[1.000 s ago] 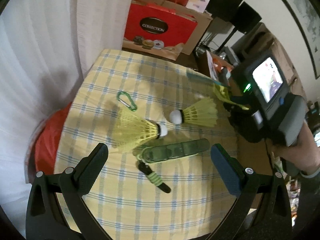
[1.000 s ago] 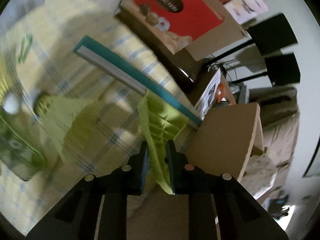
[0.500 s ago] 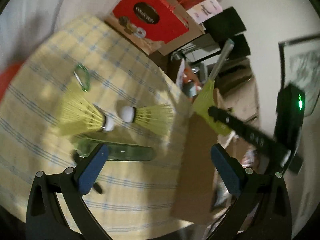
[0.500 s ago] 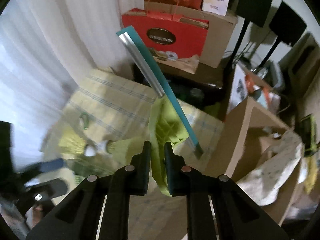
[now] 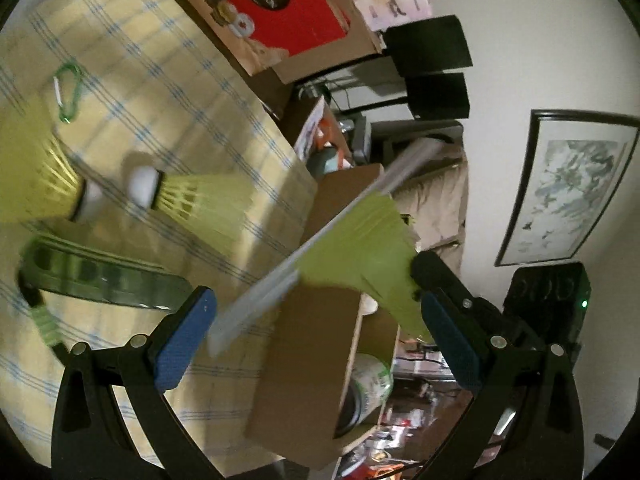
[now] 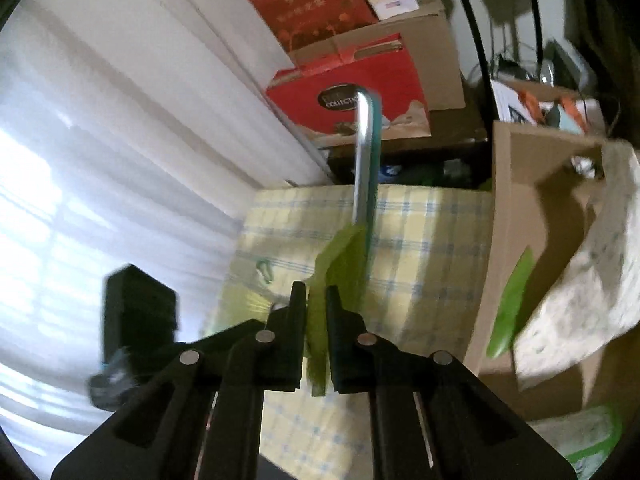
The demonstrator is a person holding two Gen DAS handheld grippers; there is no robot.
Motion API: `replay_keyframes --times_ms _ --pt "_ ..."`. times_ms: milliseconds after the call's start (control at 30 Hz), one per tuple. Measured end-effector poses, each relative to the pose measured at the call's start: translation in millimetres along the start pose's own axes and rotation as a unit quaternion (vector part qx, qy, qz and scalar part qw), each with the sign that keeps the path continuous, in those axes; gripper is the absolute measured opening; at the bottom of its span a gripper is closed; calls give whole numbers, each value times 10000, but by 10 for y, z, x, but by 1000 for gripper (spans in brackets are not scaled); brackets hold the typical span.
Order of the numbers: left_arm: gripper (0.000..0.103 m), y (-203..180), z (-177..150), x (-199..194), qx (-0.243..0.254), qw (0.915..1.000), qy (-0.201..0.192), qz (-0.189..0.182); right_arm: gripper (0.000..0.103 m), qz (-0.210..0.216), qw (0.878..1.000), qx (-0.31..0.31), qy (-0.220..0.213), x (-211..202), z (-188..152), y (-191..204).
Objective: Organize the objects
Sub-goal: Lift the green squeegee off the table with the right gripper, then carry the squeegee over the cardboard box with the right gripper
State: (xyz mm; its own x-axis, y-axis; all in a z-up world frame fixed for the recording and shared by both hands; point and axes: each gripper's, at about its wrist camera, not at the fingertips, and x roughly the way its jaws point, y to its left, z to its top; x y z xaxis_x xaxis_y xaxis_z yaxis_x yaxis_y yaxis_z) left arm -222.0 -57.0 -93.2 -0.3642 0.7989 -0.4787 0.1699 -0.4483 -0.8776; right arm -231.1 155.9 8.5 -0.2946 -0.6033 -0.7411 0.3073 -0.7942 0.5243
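Room first: white curtain along one side, framed ink-style picture on the pale wall, two dark speakers on stands. Table carries a yellow cloth with blue check. Behind it, stacked cardboard and a red gift bag whose dark oval label reads "COLLECTION"; the red box above has gold characters, too blurred to read. An open cardboard box stands at the table edge, a pale speckled cloth hanging over its side. On the cloth: dark green translucent case, two yellow-green shuttlecocks cork to cork, green carabiner. Right gripper is clamped on the green head of a squeegee-type tool, its jaws having just closed further; the tool is off the table, in the air by the box, silver-and-teal bar pointing away. Left gripper jaws spread wide, nothing between the pads.
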Motion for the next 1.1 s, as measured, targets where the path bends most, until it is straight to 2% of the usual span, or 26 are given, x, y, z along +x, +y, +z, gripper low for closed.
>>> replay_keyframes --times_ms 167,300,433,533,600,667,700,767,833,867,1100 --pt "101 4 -87 129 39 9999 125 65 8 13 9998 213 21 -49 -115 -119" --pt "101 39 -247 167 413 9985 252 267 8 111 9984 547 81 -21 -195 -291" --pt "100 57 -434 266 1012 9909 502 730 8 129 9977 652 145 18 -242 -353" --pt "94 40 -539 352 1307 9846 639 975 8 288 9966 757 165 14 -263 -357" --pt "85 11 -590 394 1473 9812 665 1057 8 378 9961 787 158 -6 -273 -344" --pt "67 -17 -615 416 1563 9789 702 1112 8 450 9955 817 141 -38 -269 -336" --pt "61 -23 -623 415 1592 9780 699 1151 8 479 9953 827 128 -50 -263 -333" --pt "34 -26 -635 430 1670 9748 755 1272 8 549 9949 847 90 -90 -257 -319" --pt "20 -29 -648 439 1724 9732 773 1311 8 599 9945 852 54 -138 -255 -315" --pt "15 -35 -657 428 1749 9726 732 1349 8 598 9947 840 44 -160 -258 -311" --pt "14 -281 -761 380 2179 9623 639 1495 8 658 9942 836 -124 -367 -236 -345"
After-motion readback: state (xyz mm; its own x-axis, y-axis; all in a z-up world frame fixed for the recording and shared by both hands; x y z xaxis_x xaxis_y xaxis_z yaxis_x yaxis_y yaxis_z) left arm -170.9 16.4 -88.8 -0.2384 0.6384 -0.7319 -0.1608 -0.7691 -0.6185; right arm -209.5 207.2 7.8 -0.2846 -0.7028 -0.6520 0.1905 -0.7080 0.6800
